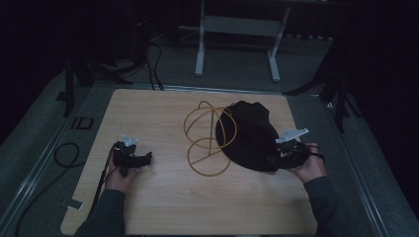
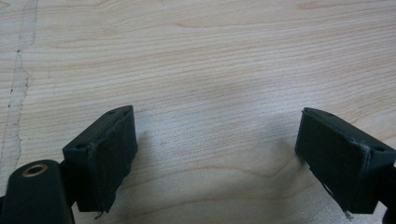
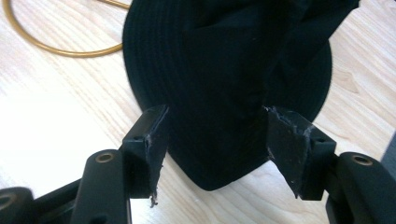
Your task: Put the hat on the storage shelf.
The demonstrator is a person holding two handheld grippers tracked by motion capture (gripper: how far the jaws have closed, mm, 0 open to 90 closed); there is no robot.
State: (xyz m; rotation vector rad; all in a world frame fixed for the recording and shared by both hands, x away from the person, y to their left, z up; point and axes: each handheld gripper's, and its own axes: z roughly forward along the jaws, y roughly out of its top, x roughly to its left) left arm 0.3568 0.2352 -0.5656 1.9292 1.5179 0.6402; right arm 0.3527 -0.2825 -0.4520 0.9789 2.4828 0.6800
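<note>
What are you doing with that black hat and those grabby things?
A person holds a gripper in each hand at a wooden table. The right gripper is open, its jaws on either side of a black hat's brim, not yet squeezing it. The left gripper is open too, over bare wood. A gold wire stand lies beside the hat, partly under it.
</note>
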